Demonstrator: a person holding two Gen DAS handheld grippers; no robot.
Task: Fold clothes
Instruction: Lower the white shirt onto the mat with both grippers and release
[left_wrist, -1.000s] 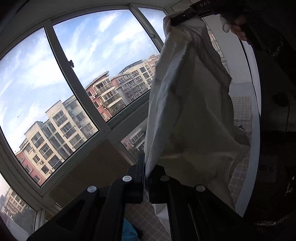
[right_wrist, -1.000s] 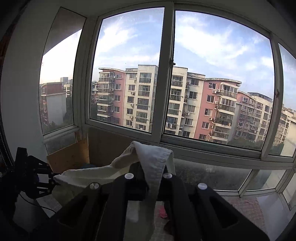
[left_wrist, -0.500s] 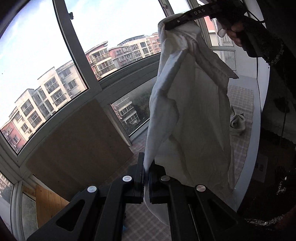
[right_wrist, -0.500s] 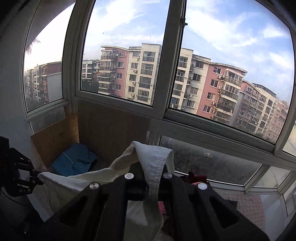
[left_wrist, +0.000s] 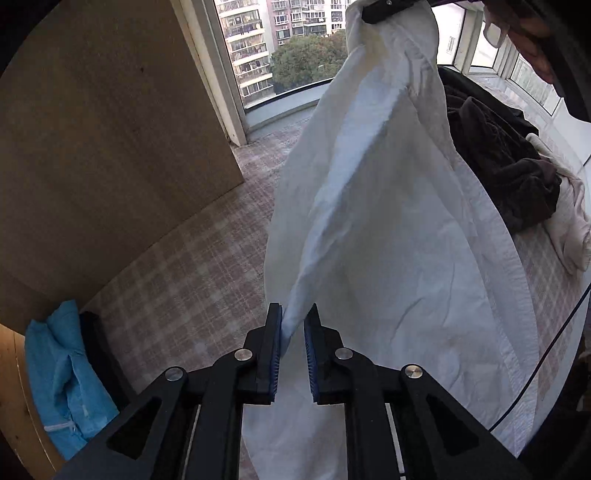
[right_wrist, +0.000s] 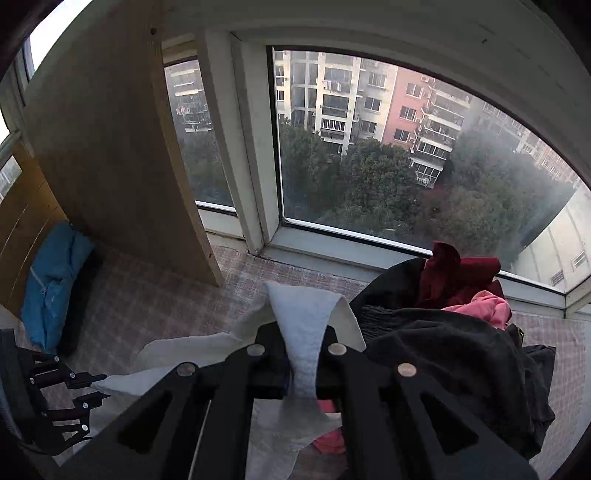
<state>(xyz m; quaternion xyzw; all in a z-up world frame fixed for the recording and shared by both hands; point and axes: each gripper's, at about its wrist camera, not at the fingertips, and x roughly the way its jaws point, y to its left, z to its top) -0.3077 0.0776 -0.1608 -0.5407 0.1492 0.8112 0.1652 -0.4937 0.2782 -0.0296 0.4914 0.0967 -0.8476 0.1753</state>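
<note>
Left wrist view: the left gripper pinches a bunched edge of the white garment between its blue pads, though a small gap shows beside the cloth. The garment hangs stretched up to the right gripper, which clamps its top edge. Below lies a checked mattress, with a dark clothes pile at right and a blue garment at left. From the right wrist, white cloth drapes over the clenched fingers.
</note>
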